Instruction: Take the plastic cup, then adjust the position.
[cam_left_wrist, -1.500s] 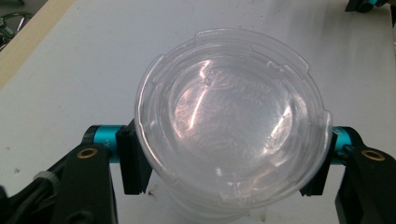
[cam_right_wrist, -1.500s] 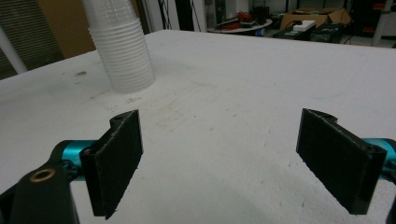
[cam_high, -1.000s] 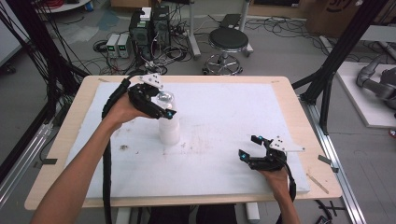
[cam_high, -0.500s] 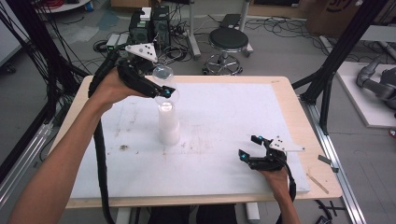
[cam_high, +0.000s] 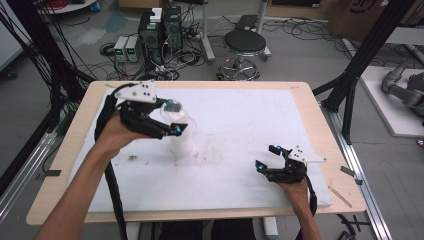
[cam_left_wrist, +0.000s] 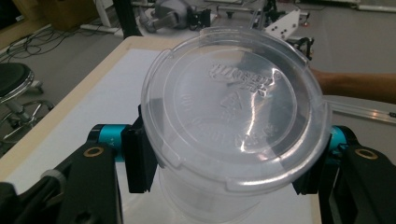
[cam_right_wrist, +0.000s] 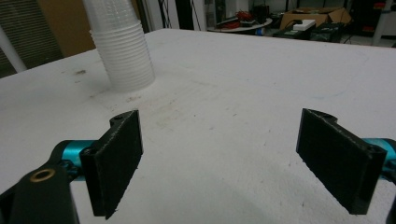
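1. High view: left gripper (cam_high: 170, 117) is raised above the white table cover (cam_high: 240, 125), left of centre, with a clear lidded cup (cam_high: 176, 116) between its jaws. Directly under it a stack of clear cups (cam_high: 182, 145) stands upright on the cover. Right gripper (cam_high: 269, 157) rests low at the near right, well apart from the stack, with nothing between its jaws.

2. Left gripper view: the jaws pinch the cup just below its clear lid (cam_left_wrist: 231, 105), one pad (cam_left_wrist: 140, 158) on each side. The lid's rim sits above the pads. The cup tilts toward the camera.

3. Right gripper view: jaws spread wide and empty. The stack (cam_right_wrist: 122, 51) stands at the far left.

4. Judgement: likely separating the top cup from the stack. Lift straight up, keep the squeeze light since thin plastic buckles, and watch that no second cup clings underneath.
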